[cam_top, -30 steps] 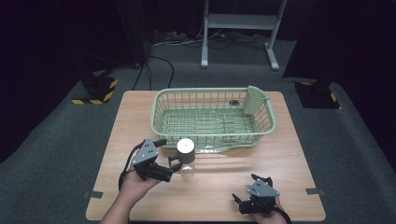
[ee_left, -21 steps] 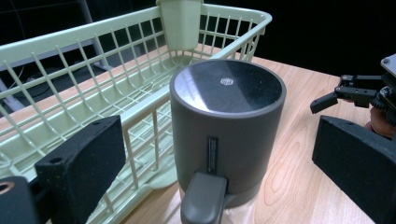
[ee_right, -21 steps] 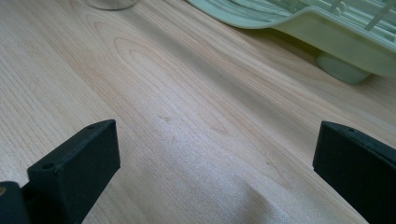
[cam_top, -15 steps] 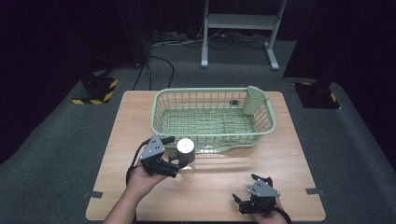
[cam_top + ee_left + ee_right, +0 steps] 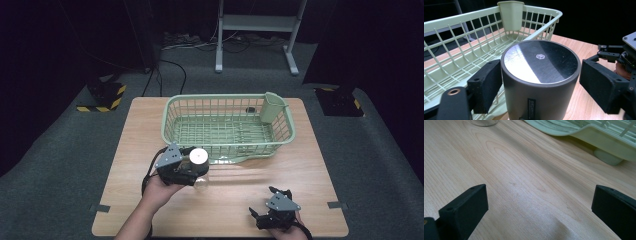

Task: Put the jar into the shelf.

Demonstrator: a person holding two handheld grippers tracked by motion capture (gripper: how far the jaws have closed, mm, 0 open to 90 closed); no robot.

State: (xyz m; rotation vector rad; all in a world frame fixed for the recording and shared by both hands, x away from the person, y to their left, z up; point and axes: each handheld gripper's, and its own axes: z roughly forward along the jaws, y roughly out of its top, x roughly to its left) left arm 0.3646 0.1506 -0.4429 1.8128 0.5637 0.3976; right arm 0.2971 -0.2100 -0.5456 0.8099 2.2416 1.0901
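Two grippers work at the table (image 5: 125, 150). Our left gripper (image 5: 192, 172) has its jaws around a dark can (image 5: 540, 82) with a shiny flat top. The jaws have just been closing with the can between them. In the left gripper view the left pad (image 5: 486, 83) touches the can's wall, while a narrow gap shows between the can and the right pad (image 5: 602, 83), so the grip is not yet tight on both sides. The can stands upright on the wood, just outside the near wall of the green basket (image 5: 172, 117), toward its left end.

Our right gripper (image 5: 272, 217) rests low at the near right part of the table, well apart from the can. Its jaws stand wide, with bare wood between the pads (image 5: 465, 211) and nothing held.

The basket sits in the middle of the table, with a small green cup (image 5: 272, 106) clipped into its far right corner. Its near wall rises right behind the can, close to the left gripper. In the right gripper view the basket's foot (image 5: 606, 157) shows ahead on the wood.
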